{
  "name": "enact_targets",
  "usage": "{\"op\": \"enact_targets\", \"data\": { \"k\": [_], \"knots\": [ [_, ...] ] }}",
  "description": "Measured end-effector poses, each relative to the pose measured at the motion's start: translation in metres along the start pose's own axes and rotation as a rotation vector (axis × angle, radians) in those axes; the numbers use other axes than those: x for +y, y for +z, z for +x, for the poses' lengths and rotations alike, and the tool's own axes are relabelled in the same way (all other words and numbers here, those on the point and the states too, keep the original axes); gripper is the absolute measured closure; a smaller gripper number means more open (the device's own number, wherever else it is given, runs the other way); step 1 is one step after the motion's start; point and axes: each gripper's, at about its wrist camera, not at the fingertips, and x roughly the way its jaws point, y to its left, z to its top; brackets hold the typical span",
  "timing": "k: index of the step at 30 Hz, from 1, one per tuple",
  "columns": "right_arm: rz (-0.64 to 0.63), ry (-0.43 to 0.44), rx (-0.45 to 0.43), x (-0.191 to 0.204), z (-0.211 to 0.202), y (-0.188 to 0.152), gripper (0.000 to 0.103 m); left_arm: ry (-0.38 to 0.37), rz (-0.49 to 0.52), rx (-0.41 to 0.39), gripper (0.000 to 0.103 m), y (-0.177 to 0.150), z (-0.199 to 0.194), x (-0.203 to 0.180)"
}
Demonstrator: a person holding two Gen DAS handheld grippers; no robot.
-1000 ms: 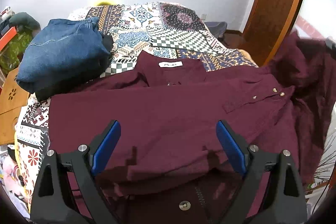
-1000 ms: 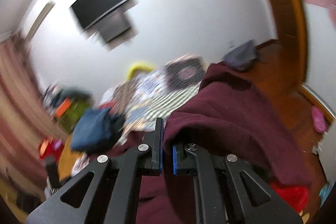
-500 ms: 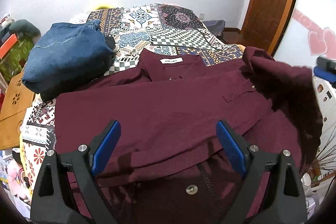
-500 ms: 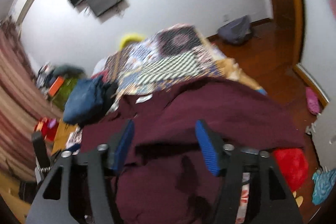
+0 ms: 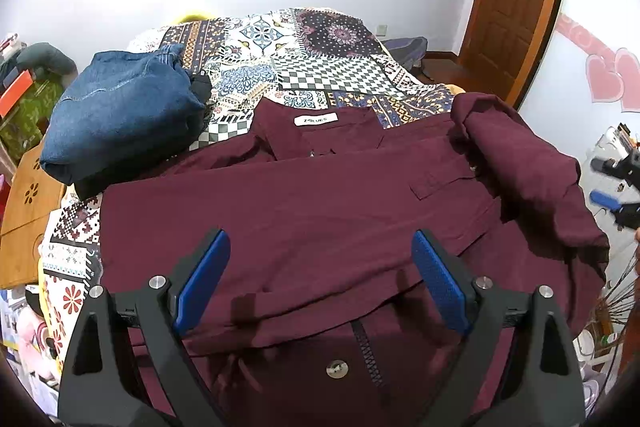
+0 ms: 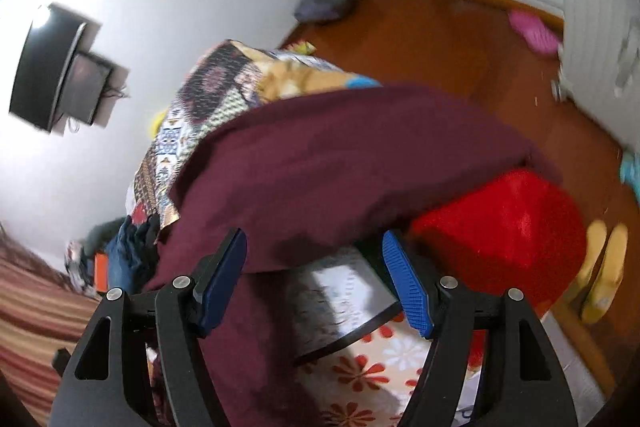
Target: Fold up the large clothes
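Above the maroon shirt (image 5: pixel 320 211), left tongs (image 5: pixel 320 275) wide, tilted steeply downward.

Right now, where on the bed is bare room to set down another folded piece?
Free: the patterned bedspread beyond the maroon shirt collar, right of the folded jeans. Crowded: the near half under the shirt, the left edge with the jeans.

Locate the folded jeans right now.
In the left wrist view, the folded jeans lie at the left on the patterned bedspread, just beyond the maroon shirt, beside its collar.
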Motion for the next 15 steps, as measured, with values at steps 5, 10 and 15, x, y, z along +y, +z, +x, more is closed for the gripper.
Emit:
{"op": "enact_targets", "data": {
  "k": [5, 10, 15],
  "knots": [
    [0.084, 0.022, -0.028, -0.017, 0.013, 0.009, 0.037, 0.008, -0.003, 0.014, 0.011, -0.001, 0.005, -0.002],
    [0.023, 0.015, -0.077, 0.001, 0.01, 0.021, 0.089, 0.022, 0.001, 0.015, 0.011, -0.001, 0.005, -0.002],
    [-0.15, -0.022, -0.198, 0.053, -0.015, 0.025, 0.093, 0.016, -0.011, -0.004, 0.011, 0.002, -0.001, 0.001]
  ]
}}
